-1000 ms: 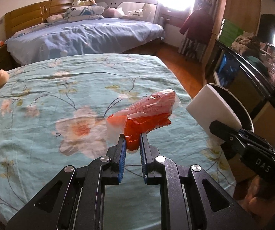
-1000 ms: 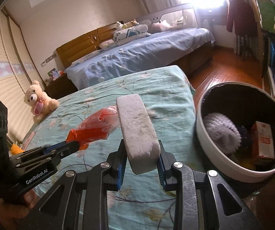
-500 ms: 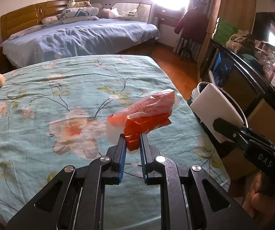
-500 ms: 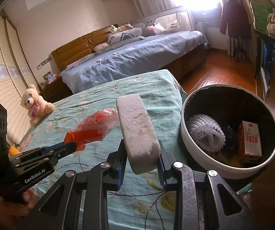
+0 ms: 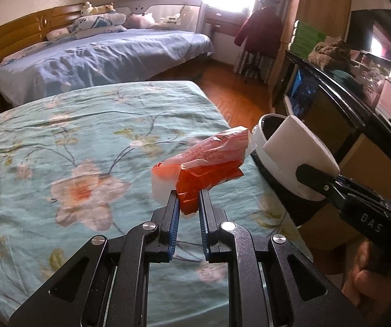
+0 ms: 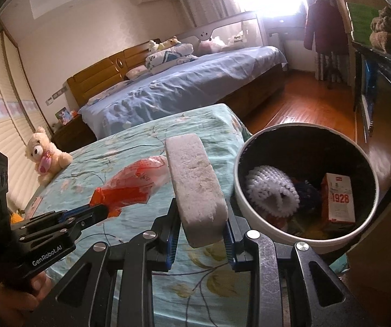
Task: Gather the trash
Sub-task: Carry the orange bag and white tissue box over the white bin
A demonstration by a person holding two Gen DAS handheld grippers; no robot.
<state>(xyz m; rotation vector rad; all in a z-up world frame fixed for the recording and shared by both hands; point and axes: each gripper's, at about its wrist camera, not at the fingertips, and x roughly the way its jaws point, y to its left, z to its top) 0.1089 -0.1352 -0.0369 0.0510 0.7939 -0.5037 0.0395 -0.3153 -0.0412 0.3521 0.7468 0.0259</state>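
At far left of the right wrist view, a teddy bear [image 6: 47, 154] sits on the edge of the floral bedspread [image 6: 130, 147], with a blue-covered bed [image 6: 184, 87] behind it. Next to the right, the left gripper [image 6: 101, 211] is closed on the crumpled end of an orange-and-white plastic wrapper [image 6: 134, 182], which it holds clear above the bedspread; the left wrist view shows the same left gripper [image 5: 189, 200] with its jaws pinching the wrapper [image 5: 211, 160] between blue pads, the rest of the wrapper jutting forward and rightward. At centre, the right gripper [image 6: 202, 220] clamps the near end of a grey-white foam block [image 6: 195, 182], which slants up and away from the jaws. To its right, beside the bed's edge, stands a round white-rimmed trash bin [image 6: 369, 209] with a dark interior holding a white ribbed roll [image 6: 273, 190] and a small carton [image 6: 338, 196] printed 1928. In the left wrist view the foam block [image 5: 299, 150] overlaps the bin [image 5: 260, 139] rim, and the person's right hand [image 5: 369, 280] grips the handle.
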